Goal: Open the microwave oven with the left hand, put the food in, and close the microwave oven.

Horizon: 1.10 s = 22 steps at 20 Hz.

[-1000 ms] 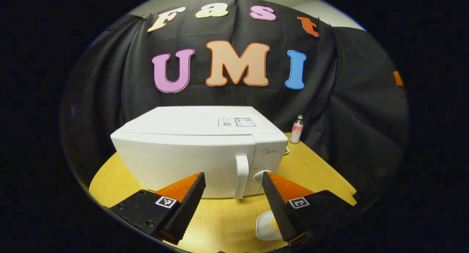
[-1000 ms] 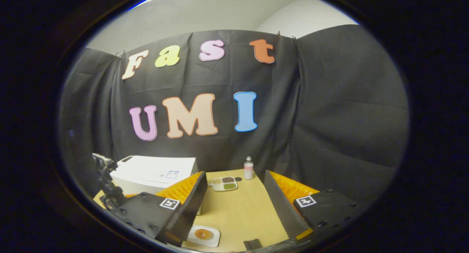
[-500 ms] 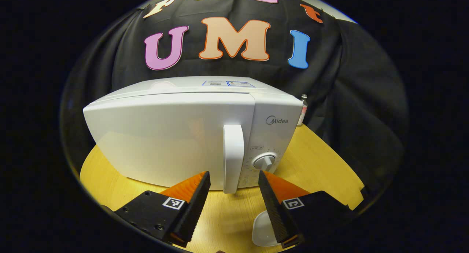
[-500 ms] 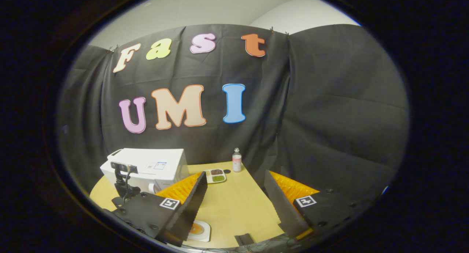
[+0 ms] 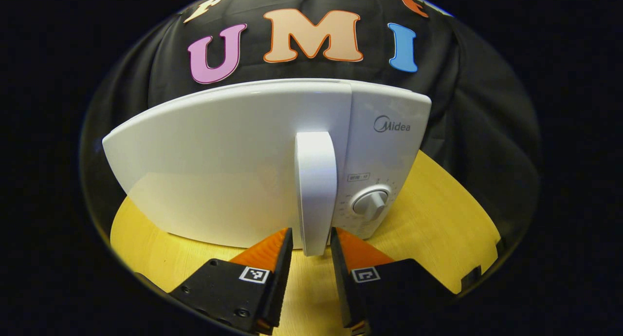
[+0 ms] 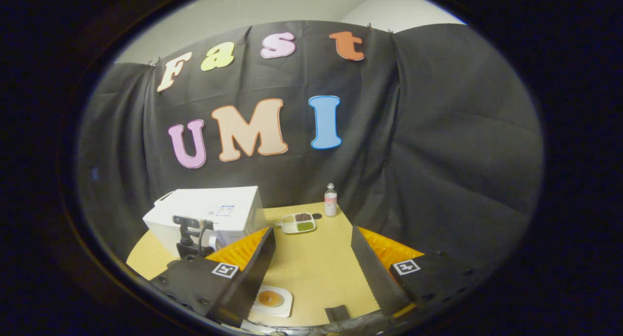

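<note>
The black cloth wall rings a yellow wooden table [image 6: 311,268], and on it stands the white microwave [image 5: 219,165] with its door shut. Compared with a second ago, you have brought your left gripper [image 5: 311,238] much closer: the microwave now looms large in the left gripper view, and the vertical white door handle [image 5: 315,190] sits between the two fingers, which have narrowed from a wide spread to a slim gap flanking the handle's lower end. Whether they already press on it, you cannot tell from here. The round dial [image 5: 371,203] lies just right of the handle.

In the right gripper view, your left gripper [image 6: 192,236] shows at the microwave's front, where a second ago it stood farther back. Your right gripper [image 6: 311,243] hangs over the table with its fingers spread wide, grasping nothing, much as before.

The small white square plate [image 6: 272,300] with a round brownish food [image 6: 269,299] on it lies on the near table edge, just beside the right gripper's left finger. Farther back, a divided tray [image 6: 298,223] holds dark and green portions in separate compartments, beside a small bottle [image 6: 331,200] near the cloth.
</note>
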Each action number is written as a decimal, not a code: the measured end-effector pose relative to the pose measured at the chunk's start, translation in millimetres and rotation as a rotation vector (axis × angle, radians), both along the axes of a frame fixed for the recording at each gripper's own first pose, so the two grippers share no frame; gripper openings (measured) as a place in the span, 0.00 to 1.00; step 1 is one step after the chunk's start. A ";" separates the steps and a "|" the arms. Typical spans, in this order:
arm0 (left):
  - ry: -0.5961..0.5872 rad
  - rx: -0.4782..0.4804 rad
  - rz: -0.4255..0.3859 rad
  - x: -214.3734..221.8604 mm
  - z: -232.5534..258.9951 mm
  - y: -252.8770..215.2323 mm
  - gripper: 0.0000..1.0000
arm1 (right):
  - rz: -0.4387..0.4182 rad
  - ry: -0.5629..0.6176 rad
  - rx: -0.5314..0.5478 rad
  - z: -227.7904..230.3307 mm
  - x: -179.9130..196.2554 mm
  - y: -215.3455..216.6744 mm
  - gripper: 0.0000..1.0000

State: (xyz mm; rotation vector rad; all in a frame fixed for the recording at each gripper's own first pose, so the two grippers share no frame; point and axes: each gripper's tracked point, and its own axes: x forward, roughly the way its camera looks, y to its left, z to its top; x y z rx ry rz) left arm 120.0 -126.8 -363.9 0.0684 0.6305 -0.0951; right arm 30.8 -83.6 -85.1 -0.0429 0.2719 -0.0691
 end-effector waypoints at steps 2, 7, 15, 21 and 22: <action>0.010 0.012 -0.016 1.9 -4.1 -3.4 0.46 | 0.010 0.011 -0.002 -4.3 2.6 2.8 0.99; 0.015 0.020 -0.009 1.2 -5.4 -2.0 0.26 | 0.018 0.029 0.030 -9.7 1.5 6.0 0.99; 0.011 0.003 0.056 1.9 -4.0 -0.7 0.08 | 0.028 0.046 0.027 -21.6 -8.8 4.3 0.92; 0.018 -0.022 0.108 -0.3 -3.8 0.5 0.08 | 0.035 0.075 0.019 -36.1 -14.1 0.4 0.92; 0.023 -0.030 0.114 -1.4 -2.4 0.6 0.08 | 0.036 0.079 0.018 -38.4 -14.1 -0.1 0.99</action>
